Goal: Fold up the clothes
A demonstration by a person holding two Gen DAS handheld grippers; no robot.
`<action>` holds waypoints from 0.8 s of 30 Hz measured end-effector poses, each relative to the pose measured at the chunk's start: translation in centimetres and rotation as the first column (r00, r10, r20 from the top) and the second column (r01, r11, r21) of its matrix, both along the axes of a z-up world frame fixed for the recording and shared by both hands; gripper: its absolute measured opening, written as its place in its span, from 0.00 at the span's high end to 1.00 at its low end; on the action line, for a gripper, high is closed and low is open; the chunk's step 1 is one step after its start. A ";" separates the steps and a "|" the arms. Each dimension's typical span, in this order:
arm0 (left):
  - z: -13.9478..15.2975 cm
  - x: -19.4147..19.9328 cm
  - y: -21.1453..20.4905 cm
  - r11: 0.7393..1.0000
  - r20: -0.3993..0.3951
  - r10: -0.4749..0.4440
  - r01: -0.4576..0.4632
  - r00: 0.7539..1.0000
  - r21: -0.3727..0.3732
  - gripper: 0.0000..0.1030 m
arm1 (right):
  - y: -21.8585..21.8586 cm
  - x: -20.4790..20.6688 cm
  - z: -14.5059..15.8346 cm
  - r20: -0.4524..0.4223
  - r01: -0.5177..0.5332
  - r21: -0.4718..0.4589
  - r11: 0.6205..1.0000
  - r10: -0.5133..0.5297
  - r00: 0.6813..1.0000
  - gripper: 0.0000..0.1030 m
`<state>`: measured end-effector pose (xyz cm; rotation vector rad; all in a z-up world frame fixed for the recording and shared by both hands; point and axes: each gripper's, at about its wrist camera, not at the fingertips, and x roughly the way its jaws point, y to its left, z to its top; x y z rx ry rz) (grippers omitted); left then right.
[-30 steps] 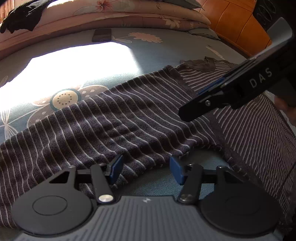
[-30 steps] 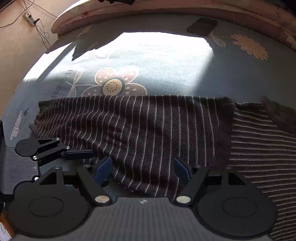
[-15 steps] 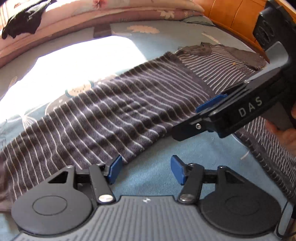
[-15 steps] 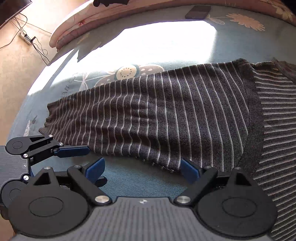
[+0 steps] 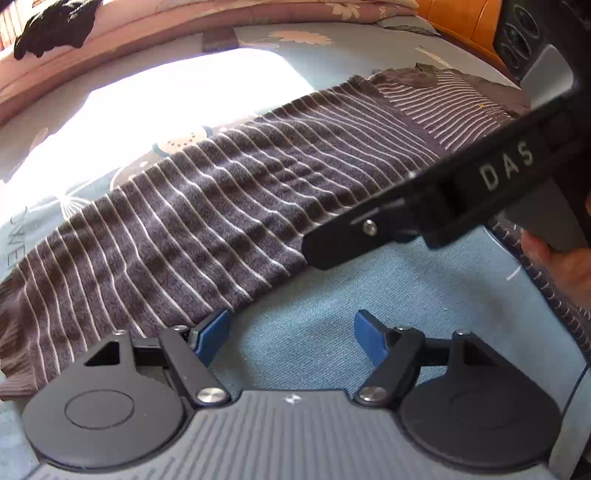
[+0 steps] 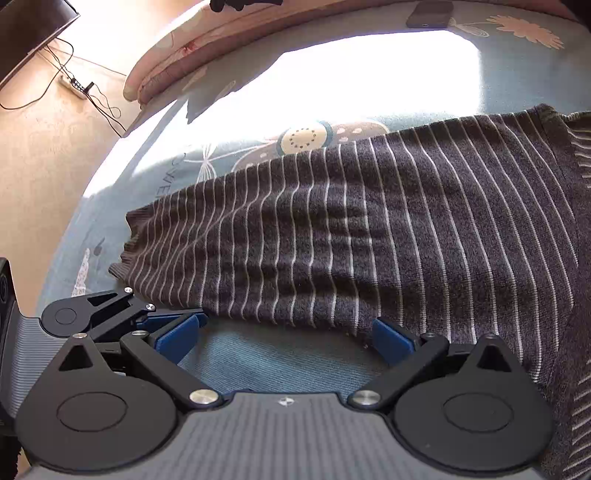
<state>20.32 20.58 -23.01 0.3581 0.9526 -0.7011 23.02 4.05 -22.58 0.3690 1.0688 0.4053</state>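
Note:
A dark grey sweater with thin white stripes lies on the blue bedsheet (image 5: 332,295). Its sleeve (image 5: 221,206) stretches flat to the left and ends in a ribbed cuff (image 6: 125,251); the body (image 6: 554,258) lies at the right. My left gripper (image 5: 291,334) hovers just short of the sleeve's near edge. Its jaws are opening, with only bare sheet between the blue pads. My right gripper (image 6: 284,338) is beside it, jaws also opening wide over bare sheet, the sleeve's edge just beyond them. In the left wrist view the right gripper (image 5: 424,206) crosses above the sleeve.
A dark phone (image 6: 430,14) lies far back on the bed beside a bright sun patch (image 5: 184,96). Folded floral bedding (image 5: 221,14) with a black garment (image 5: 55,22) lines the far edge. A wooden headboard (image 5: 461,22) stands at the right. Cables and a power strip (image 6: 75,86) lie on the floor at the left.
Both grippers have drawn back off the sleeve's near edge and widened their jaws. The fabric that lay between the pads now rests flat on the sheet beyond them.

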 end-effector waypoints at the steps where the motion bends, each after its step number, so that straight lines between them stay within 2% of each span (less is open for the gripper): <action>1: 0.3 0.2 -0.1 1.000 0.033 -0.016 0.016 0.999 0.001 0.28 | -0.2 0.5 0.4 0.023 0.023 0.029 0.999 -0.024 0.999 0.01; 3: 0.1 1.2 -0.4 0.999 0.041 -0.033 0.033 0.999 -0.007 0.28 | 0.1 2.0 0.3 0.022 0.031 0.071 0.997 -0.032 0.999 0.01; 4: -0.3 1.7 -0.5 0.999 0.022 -0.031 0.031 0.999 -0.011 0.28 | 0.4 2.6 -0.2 0.001 0.037 0.077 0.996 -0.038 0.999 0.01; 6: -1.5 2.5 -0.4 1.000 -0.040 -0.014 0.013 0.999 -0.015 0.28 | 1.0 2.8 -2.0 -0.092 0.035 0.104 0.994 -0.025 0.995 0.01; 9: -1.9 1.4 0.9 0.999 -0.055 0.015 -0.017 0.998 -0.042 0.27 | 1.7 0.9 -2.2 -0.082 0.001 0.088 0.996 0.006 0.997 0.00; 12: -0.9 0.8 1.7 0.998 -0.054 0.001 -0.004 0.999 -0.056 0.27 | 1.7 0.9 -1.5 -0.082 -0.020 0.098 0.995 0.028 0.996 0.00; 14: -0.5 1.2 1.9 0.998 -0.007 -0.005 0.004 1.000 -0.055 0.27 | 1.3 1.6 -0.6 -0.051 -0.005 0.127 0.992 0.012 0.999 0.01; 16: -0.4 2.0 1.9 0.999 0.033 0.002 0.000 0.999 -0.046 0.27 | 0.9 2.4 0.0 -0.014 0.022 0.120 0.993 -0.021 1.000 0.00; 18: -1.1 2.9 2.1 0.998 0.009 0.043 -0.042 0.999 -0.044 0.27 | 1.0 2.9 -1.1 -0.070 0.050 0.108 0.993 -0.043 0.997 0.00; 20: -1.5 2.7 2.7 0.994 -0.045 0.075 -0.078 0.996 -0.073 0.27 | 1.1 2.9 -2.5 -0.136 0.068 0.107 0.992 -0.053 0.989 0.00; 22: -2.0 2.5 3.3 0.988 -0.102 0.103 -0.114 0.989 -0.103 0.22 | 1.1 1.8 -2.5 -0.109 0.060 0.098 0.993 -0.049 0.993 0.00; 24: -1.2 1.7 3.8 0.989 -0.114 0.091 -0.103 0.989 -0.105 0.22 | 1.4 1.2 -2.5 -0.109 0.050 0.084 0.995 -0.040 0.993 0.00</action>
